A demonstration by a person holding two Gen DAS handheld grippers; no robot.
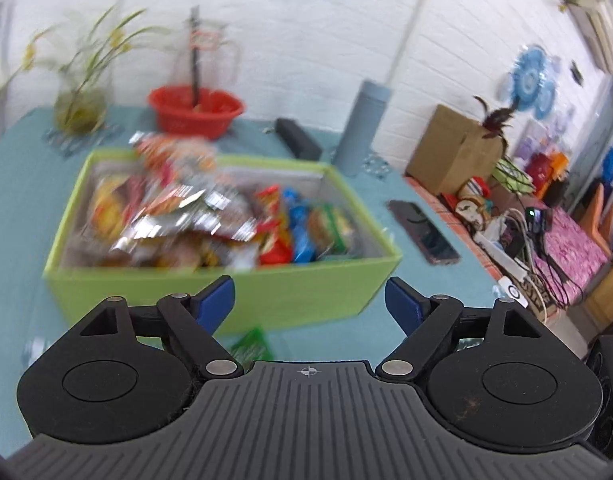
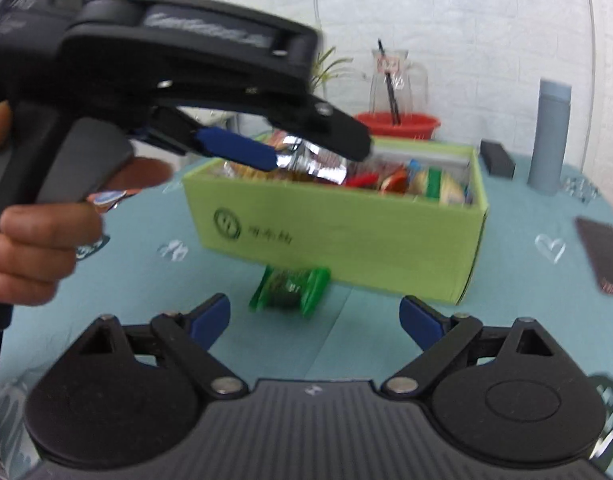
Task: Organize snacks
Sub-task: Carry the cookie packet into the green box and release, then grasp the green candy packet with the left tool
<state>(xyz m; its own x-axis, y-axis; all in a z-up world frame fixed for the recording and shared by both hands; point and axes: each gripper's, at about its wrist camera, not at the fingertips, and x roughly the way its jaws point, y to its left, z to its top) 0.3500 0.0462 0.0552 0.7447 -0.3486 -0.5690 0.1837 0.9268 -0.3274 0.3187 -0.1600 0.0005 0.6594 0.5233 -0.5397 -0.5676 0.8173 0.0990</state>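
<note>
Now both claws gape empty: the left gripper [image 1: 309, 300] faces the snack-filled box [image 1: 266, 284], the right gripper [image 2: 314, 316] a green packet [image 2: 290, 290] at twelve o'clock.

Green snack packet [image 2: 290, 290] before full box [image 2: 346, 240]

The green box [image 2: 338, 236] carries, on the side that faces the right wrist camera, a round dark green emblem [image 2: 227, 222] with a short line of printed characters [image 2: 268, 236] just to the right of it (too blurred to read). Above the box in that same view, raised lettering runs along the black body of the left gripper [image 2: 318, 152], also smeared past reading. No packet inside the box shows readable print.
</note>
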